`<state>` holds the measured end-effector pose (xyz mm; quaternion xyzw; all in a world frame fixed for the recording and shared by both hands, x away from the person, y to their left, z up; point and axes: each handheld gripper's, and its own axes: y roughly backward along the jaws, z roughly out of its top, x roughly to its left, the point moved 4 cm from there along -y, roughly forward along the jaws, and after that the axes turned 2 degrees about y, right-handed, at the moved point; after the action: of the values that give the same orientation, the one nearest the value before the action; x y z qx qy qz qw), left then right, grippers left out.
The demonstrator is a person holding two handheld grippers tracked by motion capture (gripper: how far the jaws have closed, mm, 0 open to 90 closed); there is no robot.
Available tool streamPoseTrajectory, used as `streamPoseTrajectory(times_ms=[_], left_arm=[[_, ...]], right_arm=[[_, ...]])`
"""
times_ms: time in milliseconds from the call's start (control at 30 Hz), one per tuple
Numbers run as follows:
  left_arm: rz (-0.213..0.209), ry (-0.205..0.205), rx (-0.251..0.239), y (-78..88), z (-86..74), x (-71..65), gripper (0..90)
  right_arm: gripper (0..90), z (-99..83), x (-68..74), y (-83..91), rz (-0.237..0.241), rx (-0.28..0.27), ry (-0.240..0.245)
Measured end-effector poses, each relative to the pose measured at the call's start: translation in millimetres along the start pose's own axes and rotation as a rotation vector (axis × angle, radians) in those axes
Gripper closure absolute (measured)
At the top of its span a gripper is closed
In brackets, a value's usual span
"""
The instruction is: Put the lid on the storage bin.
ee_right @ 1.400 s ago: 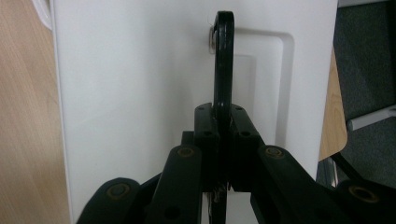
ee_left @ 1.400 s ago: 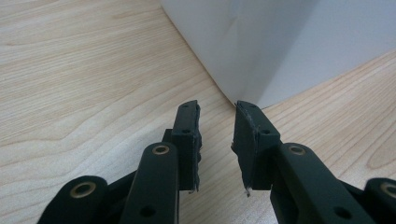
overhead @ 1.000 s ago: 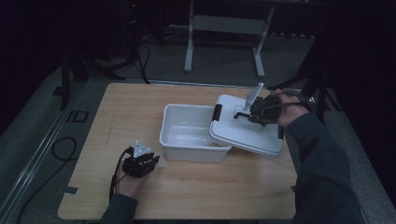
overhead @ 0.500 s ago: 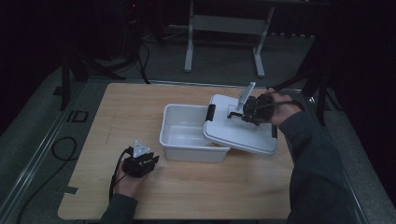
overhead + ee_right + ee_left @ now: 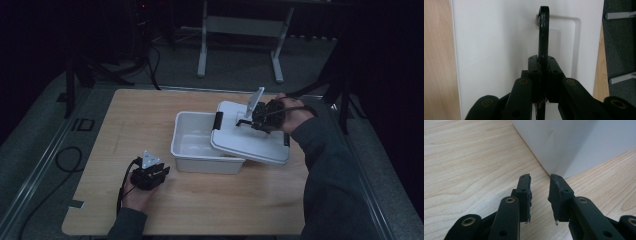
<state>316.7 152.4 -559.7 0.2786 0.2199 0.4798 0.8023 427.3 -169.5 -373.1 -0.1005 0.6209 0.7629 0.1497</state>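
A white plastic bin point(image 5: 192, 116) stands open in the middle of the wooden table point(image 5: 125, 120). Its white lid point(image 5: 250, 142) lies tilted across the bin's right rim, partly over the opening. My right gripper point(image 5: 246, 121) is shut on the lid's black handle point(image 5: 543, 30), which stands upright between the jaws point(image 5: 543, 58) above the lid point(image 5: 494, 50). My left gripper point(image 5: 161, 171) rests on the table near the bin's front left corner. Its jaws point(image 5: 540, 176) stand open with nothing between them, pointing at the bin's corner point(image 5: 564, 142).
The lid carries black latches at its ends point(image 5: 218, 120). A metal stand point(image 5: 240, 25) is on the floor beyond the table's far edge. Cables point(image 5: 65, 160) lie on the floor at the left. Bare wood stretches left of the bin.
My right gripper has carried the lid a little to the left, farther over the bin's opening. The left gripper has stayed where it was.
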Motion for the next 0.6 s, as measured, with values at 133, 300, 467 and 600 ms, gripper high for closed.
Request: streamPoseTrajectory(times_ms=[133, 300, 467, 600], left_arm=[[0.000, -0.001, 0.001, -0.2, 0.0, -0.1, 70.7], [0.000, -0.002, 0.002, -0.2, 0.0, 0.0, 70.7], [0.000, -0.002, 0.002, -0.2, 0.0, -0.1, 70.7], [0.000, -0.001, 0.001, -0.2, 0.0, 0.1, 70.7]], right_arm=[[84.5, 3.9, -0.3, -1.1, 0.004, -0.008, 0.001], [84.5, 8.9, -0.4, -2.2, 0.007, -0.005, 0.013], [84.5, 13.1, -0.1, -2.3, 0.008, -0.011, 0.019], [84.5, 17.0, 0.2, -2.7, 0.010, -0.009, 0.029]])
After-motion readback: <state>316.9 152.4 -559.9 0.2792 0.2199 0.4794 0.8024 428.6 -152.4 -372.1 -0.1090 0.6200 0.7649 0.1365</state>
